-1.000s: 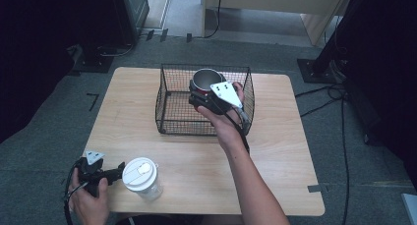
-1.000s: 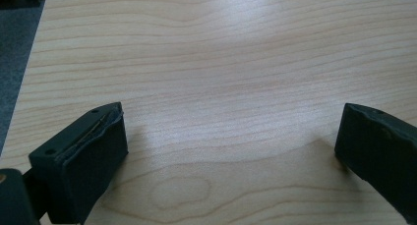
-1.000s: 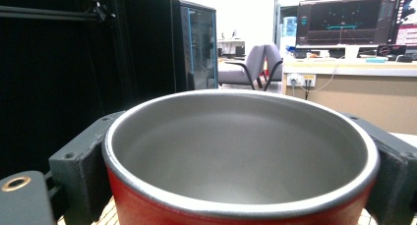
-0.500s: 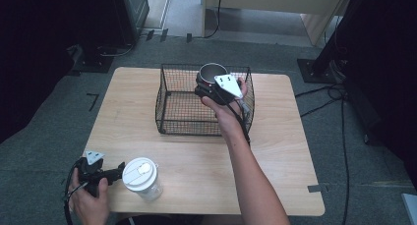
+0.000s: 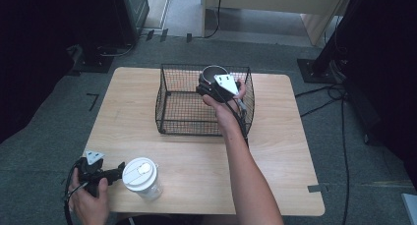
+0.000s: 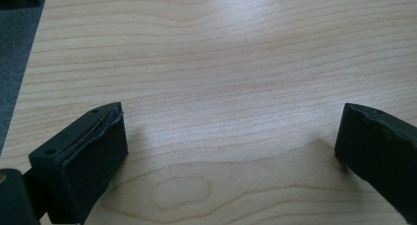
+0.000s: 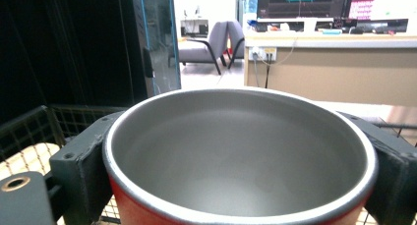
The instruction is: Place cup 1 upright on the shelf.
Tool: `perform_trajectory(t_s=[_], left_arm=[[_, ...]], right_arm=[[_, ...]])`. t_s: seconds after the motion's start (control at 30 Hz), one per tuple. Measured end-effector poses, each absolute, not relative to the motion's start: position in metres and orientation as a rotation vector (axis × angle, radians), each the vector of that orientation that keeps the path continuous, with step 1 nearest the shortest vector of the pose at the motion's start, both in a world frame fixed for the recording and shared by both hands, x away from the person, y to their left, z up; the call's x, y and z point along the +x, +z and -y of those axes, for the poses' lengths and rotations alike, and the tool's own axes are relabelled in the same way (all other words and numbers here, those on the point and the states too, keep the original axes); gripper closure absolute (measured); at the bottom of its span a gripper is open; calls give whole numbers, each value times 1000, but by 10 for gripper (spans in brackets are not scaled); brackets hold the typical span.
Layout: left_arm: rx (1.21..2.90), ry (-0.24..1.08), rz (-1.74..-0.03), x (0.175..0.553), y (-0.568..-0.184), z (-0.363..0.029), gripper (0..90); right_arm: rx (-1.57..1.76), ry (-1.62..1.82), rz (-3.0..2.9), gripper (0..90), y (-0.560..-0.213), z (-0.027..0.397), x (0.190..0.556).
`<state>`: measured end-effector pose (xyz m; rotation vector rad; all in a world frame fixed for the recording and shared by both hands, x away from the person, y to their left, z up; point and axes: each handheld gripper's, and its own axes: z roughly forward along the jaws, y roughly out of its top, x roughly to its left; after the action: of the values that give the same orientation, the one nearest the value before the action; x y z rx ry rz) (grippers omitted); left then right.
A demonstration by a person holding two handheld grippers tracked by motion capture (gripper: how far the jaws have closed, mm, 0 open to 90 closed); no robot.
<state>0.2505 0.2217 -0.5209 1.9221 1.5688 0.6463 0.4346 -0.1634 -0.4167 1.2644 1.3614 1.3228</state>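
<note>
A red cup [image 7: 236, 151] with a grey inside sits between the jaws of my right gripper [image 7: 236, 176], whose pads [image 7: 81, 161] press on its sides. In the high view that gripper [image 5: 212, 85] holds the cup [image 5: 215, 73] upright within the far right corner of the black wire basket [image 5: 196, 122]. At the table's front left, my left gripper [image 5: 118, 172] stands open just left of a white lidded cup [image 5: 141, 176], pointing at it. In the left gripper view its jaws [image 6: 231, 151] are wide apart over bare wood [image 6: 221, 63].
The basket stands at the middle back of the wooden table [image 5: 275, 151]. Cables [image 5: 339, 117] run over the floor on the right, and a dark stand base [image 5: 319, 68] sits beyond the table's far right corner.
My right hand has carried the red cup toward the basket's far right corner and lower into it. The left gripper and the white cup have kept still.
</note>
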Motion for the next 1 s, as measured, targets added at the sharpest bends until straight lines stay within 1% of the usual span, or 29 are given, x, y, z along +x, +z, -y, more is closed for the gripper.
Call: perform_trajectory(t_s=[0.57, 0.8, 0.83, 0.87, 0.9, 1.0], left_arm=[[1922, 646, -1568, 251, -521, -222, 0], [1922, 646, -1568, 251, -521, -222, 0], [1922, 646, -1569, 251, -521, -222, 0], [1923, 646, -1568, 251, -521, -222, 0], [1922, 646, -1568, 251, -521, -222, 0], [1922, 646, -1569, 251, -521, -222, 0]], right_arm=[[1327, 1226, -1437, 64, -445, 161, 450], [1341, 1240, -1442, 63, -444, 164, 449], [1333, 1242, -1450, 57, -444, 164, 448], [1313, 1254, -1460, 16, -443, 163, 447], [1300, 1254, -1466, 0, -442, 163, 447], [1303, 1272, -1450, 0, -437, 164, 445]])
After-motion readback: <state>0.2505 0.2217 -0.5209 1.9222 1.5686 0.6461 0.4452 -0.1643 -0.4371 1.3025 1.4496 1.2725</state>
